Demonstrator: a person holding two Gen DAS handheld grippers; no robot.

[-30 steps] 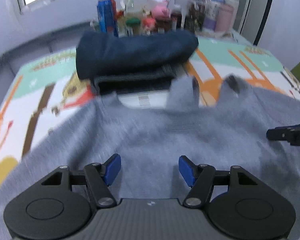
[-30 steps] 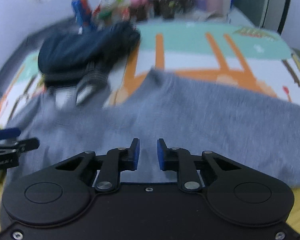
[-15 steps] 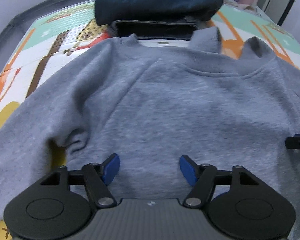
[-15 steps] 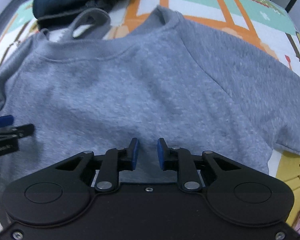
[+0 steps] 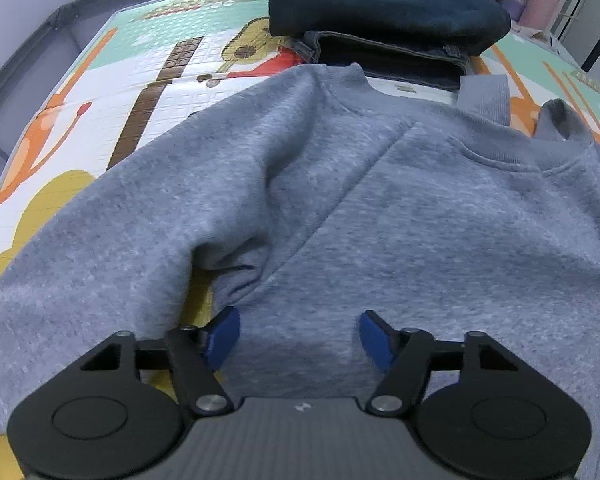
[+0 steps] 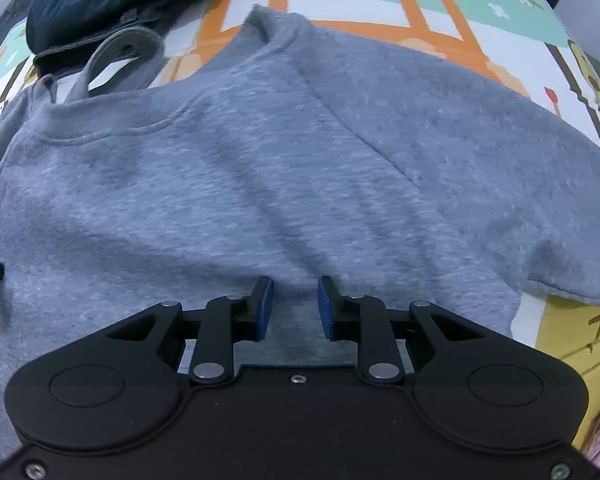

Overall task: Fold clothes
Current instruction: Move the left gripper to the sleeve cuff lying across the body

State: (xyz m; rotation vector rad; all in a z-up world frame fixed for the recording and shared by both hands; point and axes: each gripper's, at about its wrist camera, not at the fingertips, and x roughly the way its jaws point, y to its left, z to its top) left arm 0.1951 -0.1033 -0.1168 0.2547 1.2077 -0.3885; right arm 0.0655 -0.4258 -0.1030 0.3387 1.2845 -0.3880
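You have one grey sweatshirt at centre frame, two folded dark garments stacked at the top, and one patterned mat.

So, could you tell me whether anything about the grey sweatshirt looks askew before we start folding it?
Yes. The sweatshirt is not lying flat: its neckline rides up against the dark folded clothes, and the fabric bunches into a fold at the armpit, beside the sleeve.
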